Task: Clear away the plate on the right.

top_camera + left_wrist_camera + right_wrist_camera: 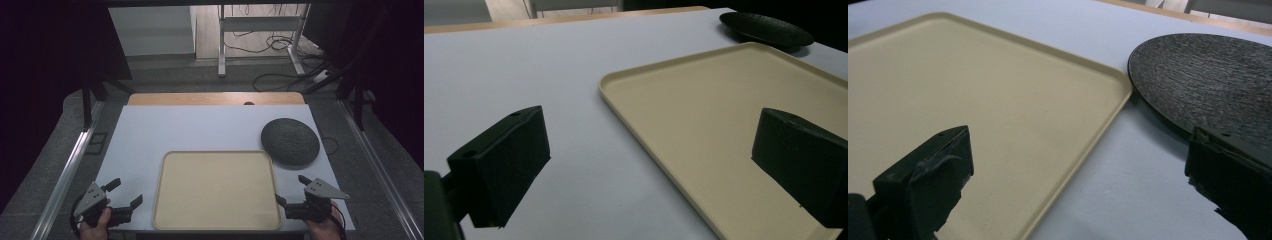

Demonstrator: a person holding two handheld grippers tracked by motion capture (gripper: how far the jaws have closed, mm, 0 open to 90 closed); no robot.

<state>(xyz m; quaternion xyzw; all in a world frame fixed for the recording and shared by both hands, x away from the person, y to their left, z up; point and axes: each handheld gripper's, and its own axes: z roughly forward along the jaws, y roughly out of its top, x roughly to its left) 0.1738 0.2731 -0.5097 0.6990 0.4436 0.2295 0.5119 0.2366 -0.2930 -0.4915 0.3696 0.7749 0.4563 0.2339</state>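
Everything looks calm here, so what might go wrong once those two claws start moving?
1. The dark plate lies right beside the beige tray's far right corner; nudging either might shove the other.
2. The plate looks low and flat, so the open right claw may slip off its rim.
3. The left claw, also open, sits near the tray's left rim and may bump it.

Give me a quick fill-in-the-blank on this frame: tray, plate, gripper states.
1. The beige tray has ____ lying on it.
2. The dark plate sits off the tray's far ____ corner as the high view shows it.
3. The left gripper and the right gripper both have their fingers ____.
4. The tray and plate rest on a ____ mat covering the table.

Missing words: nothing; right; open; white
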